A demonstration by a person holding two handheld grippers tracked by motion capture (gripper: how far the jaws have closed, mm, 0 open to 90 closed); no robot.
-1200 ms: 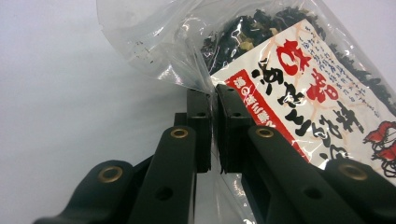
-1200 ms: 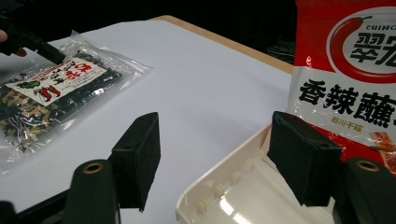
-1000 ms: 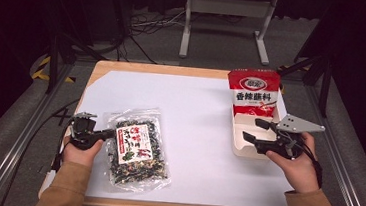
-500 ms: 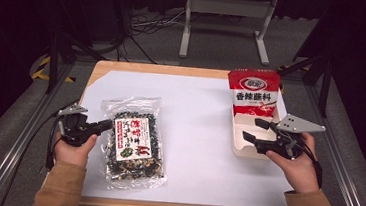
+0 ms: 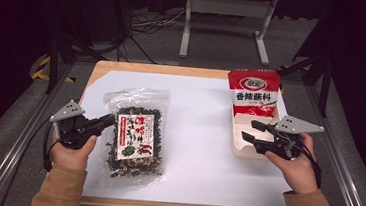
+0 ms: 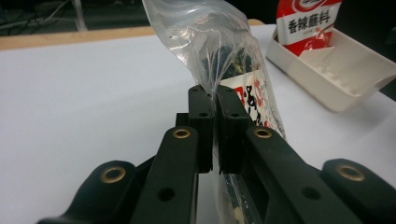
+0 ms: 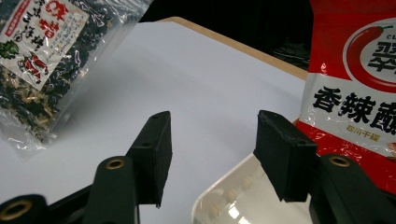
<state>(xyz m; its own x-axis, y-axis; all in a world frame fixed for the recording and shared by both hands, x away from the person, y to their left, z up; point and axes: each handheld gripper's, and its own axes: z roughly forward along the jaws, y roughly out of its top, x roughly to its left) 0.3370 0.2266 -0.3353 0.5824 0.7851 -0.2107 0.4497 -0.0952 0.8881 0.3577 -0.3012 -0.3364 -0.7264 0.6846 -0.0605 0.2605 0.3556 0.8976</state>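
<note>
Evidently the work in hand is moving the clear plastic bag of dark dried seaweed with a red-and-white label [image 5: 135, 135] toward the white rectangular plastic tray [image 5: 251, 135], and the move turns on how far across the white-covered counter [image 5: 198, 134] that tray lies. The left gripper [image 5: 109, 121] has its jaws pressed together on the bag's left edge; in the left gripper view the thin crinkled film [image 6: 212, 51] is pinched between the pads and the bag rises from them. In the high view the bag sits at the left of the counter with its long axis running away from the person, its near end low and its far end toward the wooden back edge.

The tray lies well to the right of the bag, across a bare stretch of counter, with a red-and-white packet printed with black characters [image 5: 253, 93] standing upright in its far end. The right gripper [image 5: 253, 132] hangs over the tray's near left part, its jaws apart with nothing between them, having just been closing somewhat. The right gripper view shows the tray's rim [image 7: 219, 191] below its pads and the bag [image 7: 42, 60] off to the upper left.

So the left hand, the nearer one, holds the bag; the carry would go rightward, and the bag's long axis already runs roughly parallel to the tray's.
</note>
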